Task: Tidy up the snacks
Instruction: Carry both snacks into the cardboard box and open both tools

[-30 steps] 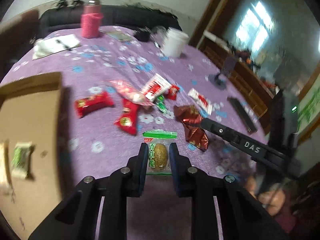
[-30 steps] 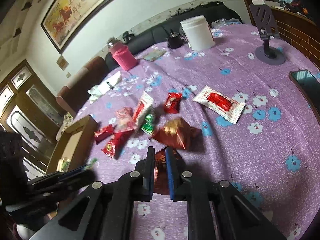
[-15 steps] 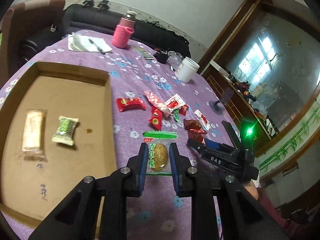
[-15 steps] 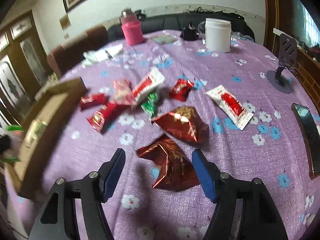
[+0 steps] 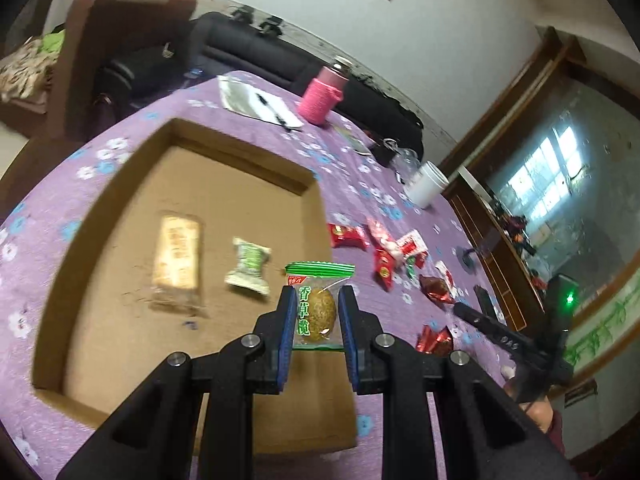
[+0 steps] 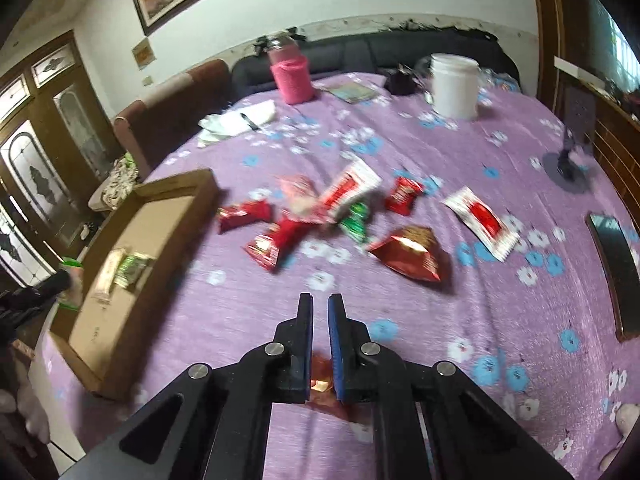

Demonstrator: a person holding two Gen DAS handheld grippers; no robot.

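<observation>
Left gripper (image 5: 316,322), as I read it from the left wrist view, is closed on the olive packet (image 5: 316,312), a clear sachet with a green top seal, pinched at mid-body between the blue pads. I take the cardboard box (image 5: 188,136) as the landmark. The packet hangs above the box's near right corner, over the wall rather than the floor. Inside the box lie a tan wafer bar (image 5: 178,258) to the left and a green candy (image 5: 248,268) just right of it, apart from one another.

Step in hand, in my judgement: deposit the olive packet. To do it well I would carry it further left, past the box wall and over bare cardboard in front of the two snacks, lower it close to the floor, then open the jaws wide, so the sachet neither catches the rim nor lands on the candy.

Right of the box, on the purple cloth, the loose red snacks (image 6: 280,236) lie clustered, with a gold-red foil bag (image 6: 408,250) and a white sachet (image 6: 482,222) further right again. Right gripper (image 6: 320,340) sits nearest me, well right of the box, jaws drawn nearly together on a red foil packet (image 6: 320,380), whose crinkled edge shows in the gap; I judge that hold shallow and worth a check before lifting.
</observation>
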